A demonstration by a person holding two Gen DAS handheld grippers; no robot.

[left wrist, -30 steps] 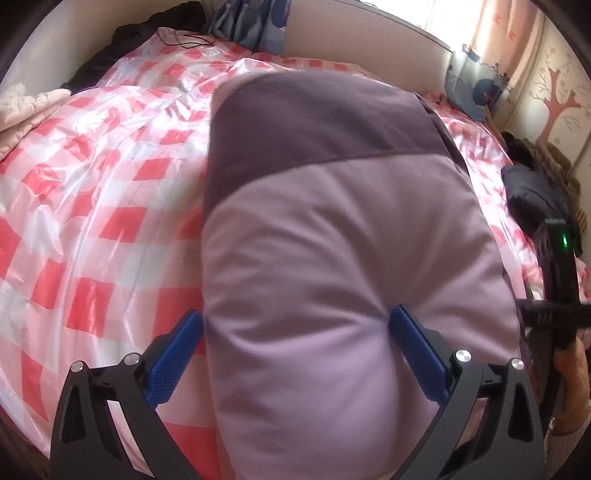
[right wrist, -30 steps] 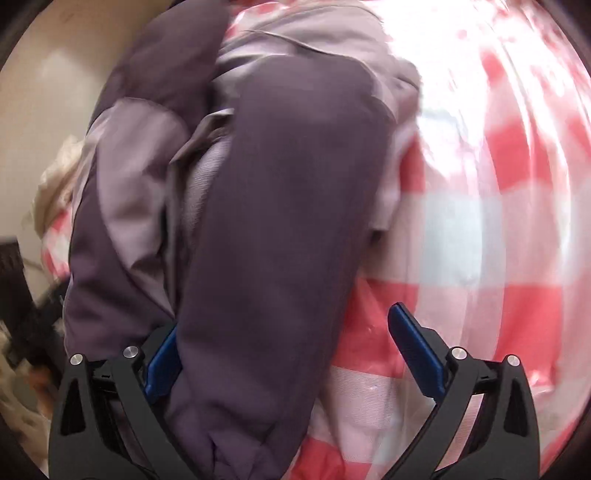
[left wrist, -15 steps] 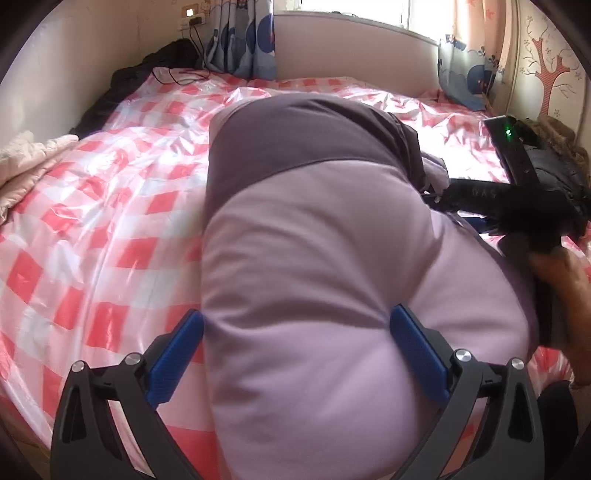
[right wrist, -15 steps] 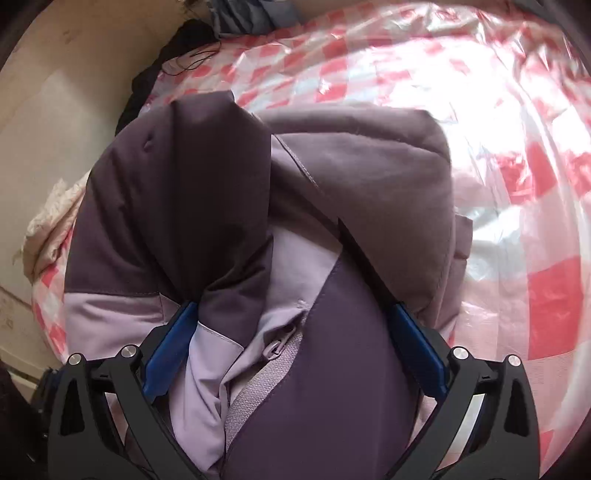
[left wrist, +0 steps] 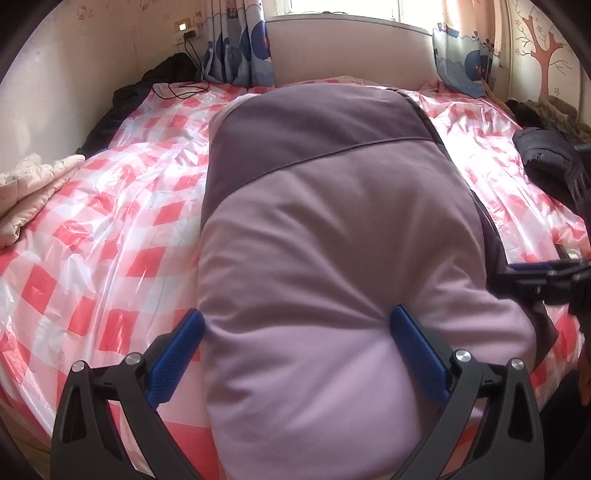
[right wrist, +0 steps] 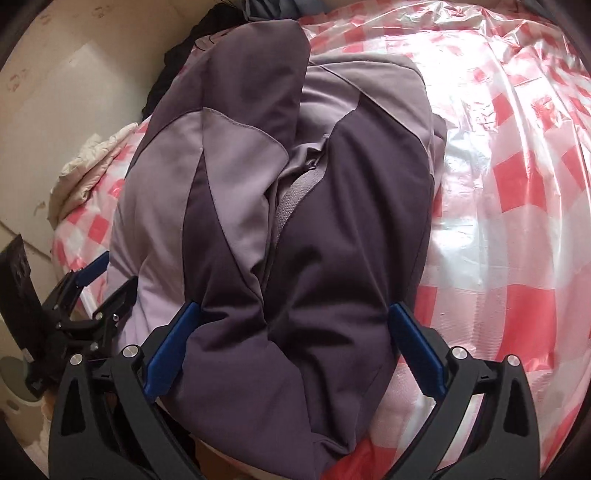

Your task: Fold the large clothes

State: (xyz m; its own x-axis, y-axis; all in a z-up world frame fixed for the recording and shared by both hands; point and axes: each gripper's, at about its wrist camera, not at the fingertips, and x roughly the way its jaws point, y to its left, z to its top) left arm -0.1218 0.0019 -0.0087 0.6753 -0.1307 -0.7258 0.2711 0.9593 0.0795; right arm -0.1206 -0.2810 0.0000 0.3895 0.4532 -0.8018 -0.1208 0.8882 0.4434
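One purple jacket (left wrist: 332,258) lies folded on the bed cover (left wrist: 110,229), a pink-and-white checked sheet under clear plastic.

Left wrist view: only the jacket's smooth side shows, a pale lilac panel near the camera and a dark purple panel beyond it. The left gripper (left wrist: 295,332) has its jaws spread wide, and the bulk of the jacket bulges between the two blue fingers (left wrist: 177,350); whether they press it or merely straddle it cannot be told. This view alone shows the room beyond the jacket: two patterned curtains (left wrist: 240,44), one wall socket (left wrist: 186,31) with a cable leading down onto the cover, a tree decal (left wrist: 543,48) on the wall to the jacket's right, one dark garment (left wrist: 550,166) to its right, and one cream quilt (left wrist: 33,188) to its left.

Right wrist view: only here do the jacket's folds show, with two dark sleeves or panels laid lengthwise and a grey zipper band (right wrist: 295,195) between them. The right gripper (right wrist: 291,332) likewise stands with jaws spread, the jacket's near end between them. The left gripper appears at the jacket's left edge.

No legible writing or brand is visible in either view.
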